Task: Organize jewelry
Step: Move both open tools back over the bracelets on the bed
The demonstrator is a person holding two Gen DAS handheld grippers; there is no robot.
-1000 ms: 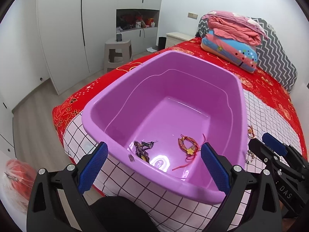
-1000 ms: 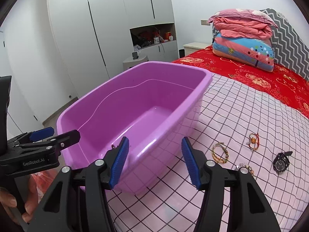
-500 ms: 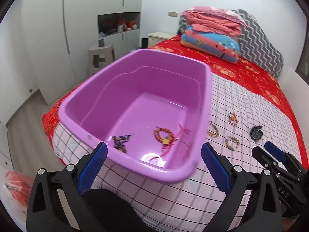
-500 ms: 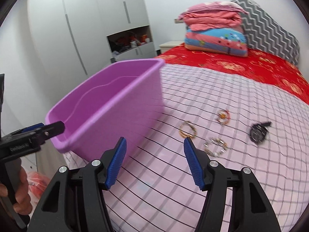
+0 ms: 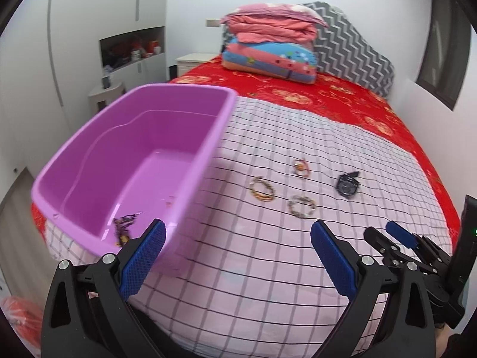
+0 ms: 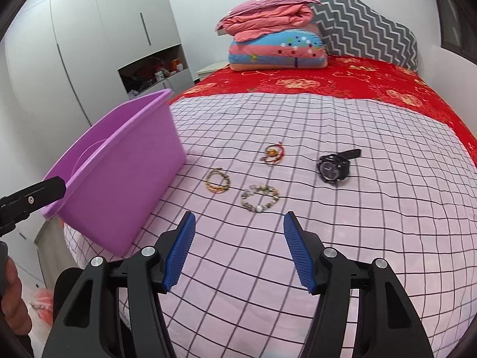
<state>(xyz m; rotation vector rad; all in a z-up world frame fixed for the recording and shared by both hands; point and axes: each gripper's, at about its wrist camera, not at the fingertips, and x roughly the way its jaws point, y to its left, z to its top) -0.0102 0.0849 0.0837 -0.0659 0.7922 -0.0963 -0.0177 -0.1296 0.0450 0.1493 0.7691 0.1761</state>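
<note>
- The tub (image 5: 143, 161) sits at the bed's corner as the collecting bin, its rim open upward, so pieces can be dropped in from above; a dark tangle (image 5: 123, 226) of jewelry already lies on its floor.
- Four pieces lie loose on the checked sheet (image 6: 372, 223) just beside the tub, on the side away from the wardrobe: a gold bangle (image 6: 217, 181) closest to the tub wall, a bead bracelet (image 6: 261, 198) just past it, a red cord charm (image 6: 273, 153) behind those two, and a watch (image 6: 334, 167) farthest out.
- None of them touch one another, which leaves room to pinch each one singly.
- The right gripper (image 6: 238, 250) is released, nothing between its pads, and points down at the sheet just short of the bead bracelet, probably lining up that pick.
- The left gripper (image 5: 237, 256) is also spread wide and empty, hanging by the tub's near corner, well short of the pieces, so it seems to be leaving the picking to the right.
</note>
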